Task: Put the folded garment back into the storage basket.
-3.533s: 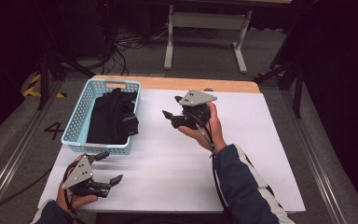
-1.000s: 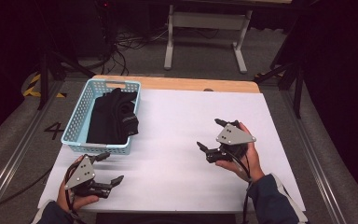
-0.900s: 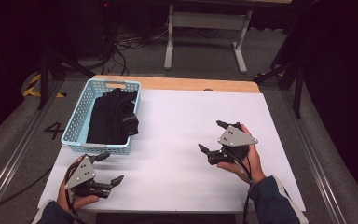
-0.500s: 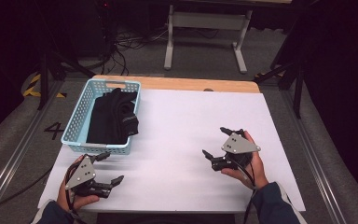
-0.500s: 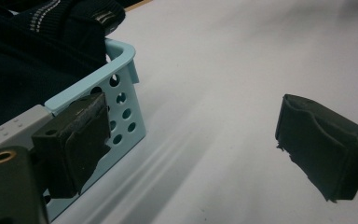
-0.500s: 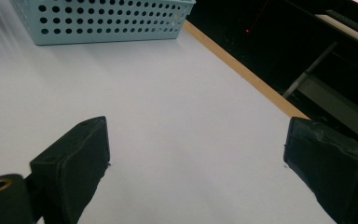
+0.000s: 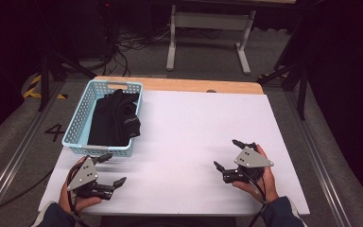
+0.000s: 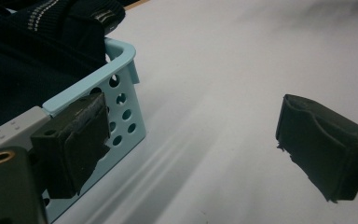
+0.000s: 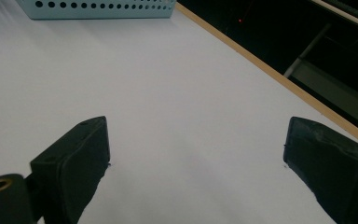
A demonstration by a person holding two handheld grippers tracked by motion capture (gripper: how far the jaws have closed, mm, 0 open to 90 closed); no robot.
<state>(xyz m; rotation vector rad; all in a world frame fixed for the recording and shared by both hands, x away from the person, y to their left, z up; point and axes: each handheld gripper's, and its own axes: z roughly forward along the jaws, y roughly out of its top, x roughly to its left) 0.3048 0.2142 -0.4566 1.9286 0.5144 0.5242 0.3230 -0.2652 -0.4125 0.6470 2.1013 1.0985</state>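
Note:
A light blue perforated basket [image 7: 76, 132] stands at the table's left and holds dark folded clothing [image 7: 115, 118]. My left gripper [image 7: 115, 168] rests open near the front left edge, just below the basket's near corner [image 8: 121, 93], nothing between its jaws. The dark clothing [image 8: 37, 42] shows over the basket rim in the left gripper view. My right gripper [image 7: 226, 153] sits open at the front right, low over bare white table, held by a hand. In the right gripper view the open right gripper [image 9: 196, 154] frames white surface, with the basket [image 9: 98, 9] far off.
The white table surface [image 7: 194, 127] has a wooden strip [image 7: 184, 85] along its far edge. Beyond it stand a grey table frame [image 7: 208, 28], cables on the floor and black stands. A dark stand leg [image 7: 298, 75] is at the far right corner.
My right gripper has moved from near the basket toward the front right of the table and come down low. The left gripper has stayed in place.

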